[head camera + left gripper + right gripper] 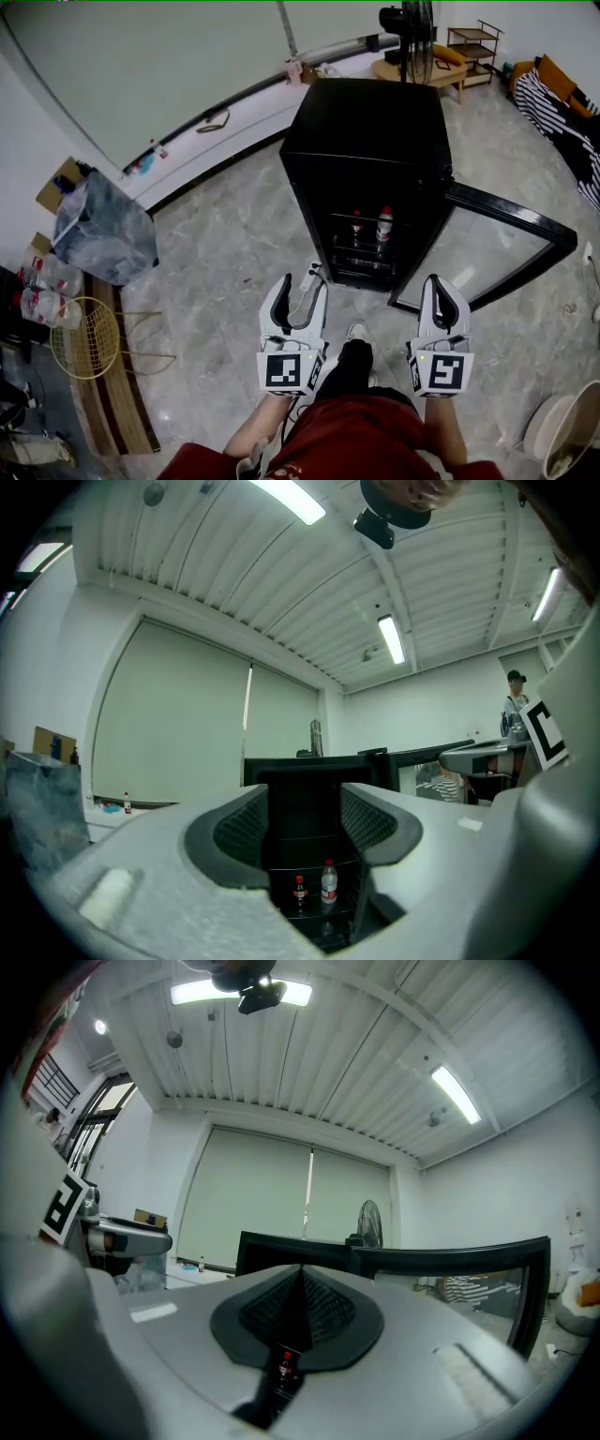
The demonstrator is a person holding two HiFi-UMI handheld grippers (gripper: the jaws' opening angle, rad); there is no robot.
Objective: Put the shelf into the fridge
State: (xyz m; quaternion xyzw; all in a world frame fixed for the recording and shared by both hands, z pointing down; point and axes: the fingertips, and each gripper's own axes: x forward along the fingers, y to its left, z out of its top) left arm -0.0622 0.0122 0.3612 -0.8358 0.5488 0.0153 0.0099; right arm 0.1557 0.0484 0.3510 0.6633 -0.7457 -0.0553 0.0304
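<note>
A shelf (370, 249) is seen inside the open fridge (366, 131), upper centre of the frame, with two bottles (383, 225) stood on it. Lower down, the left claw (301, 286) is held spread and empty; the right claw (437, 281) is pressed together on nothing.

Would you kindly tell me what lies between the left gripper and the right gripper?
In the head view, the person's leg in dark trousers and a white shoe show between the left gripper and the right gripper.

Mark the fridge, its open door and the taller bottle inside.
fridge (366, 131), head view, on its black top.
fridge door (469, 258), head view, on the glass pane.
taller bottle (383, 226), head view, on its labelled body.
</note>
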